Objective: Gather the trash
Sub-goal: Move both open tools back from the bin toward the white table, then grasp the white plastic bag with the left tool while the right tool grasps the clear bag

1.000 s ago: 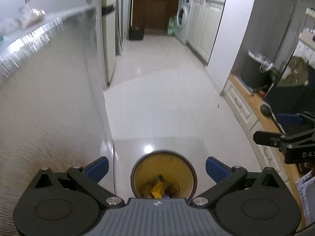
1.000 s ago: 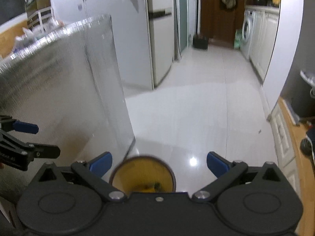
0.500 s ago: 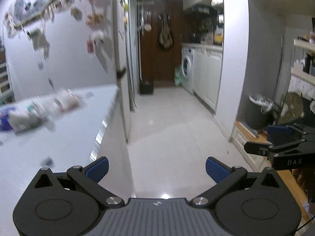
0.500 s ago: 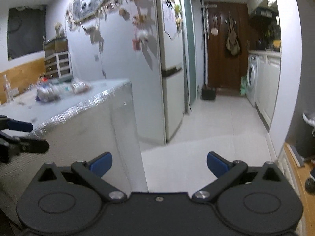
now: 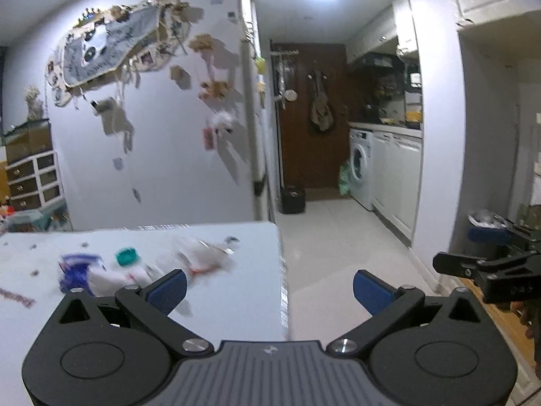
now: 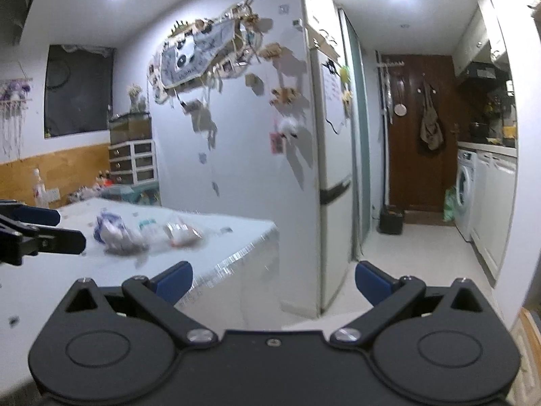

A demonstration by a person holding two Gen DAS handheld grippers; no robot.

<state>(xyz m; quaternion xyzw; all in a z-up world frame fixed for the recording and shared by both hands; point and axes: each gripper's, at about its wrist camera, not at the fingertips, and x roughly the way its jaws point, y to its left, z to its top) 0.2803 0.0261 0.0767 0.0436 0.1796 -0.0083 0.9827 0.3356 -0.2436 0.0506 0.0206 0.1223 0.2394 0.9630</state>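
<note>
Both tools are empty. The left gripper (image 5: 269, 282) stands with its blue-padded jaws spread wide and nothing between them; the right gripper (image 6: 273, 279) is likewise fully spread and holds nothing.

The trash lies on the white rectangular table top (image 5: 233, 304): a crumpled clear plastic wrapper with red print (image 5: 203, 257) at 11 o'clock of the left gripper, a blue-and-white crumpled bag (image 5: 79, 270) at 10 o'clock, and a small teal cap (image 5: 126, 256) between them. All are motion-blurred, so outlines are uncertain.

Likely hazards:
- The wrapper is thin and light; a jaw closing off-centre would probably push it away instead of pinching it.
- Pieces lie close together; a wide closure may drag a neighbour toward the table's edge at 12 o'clock.
</note>
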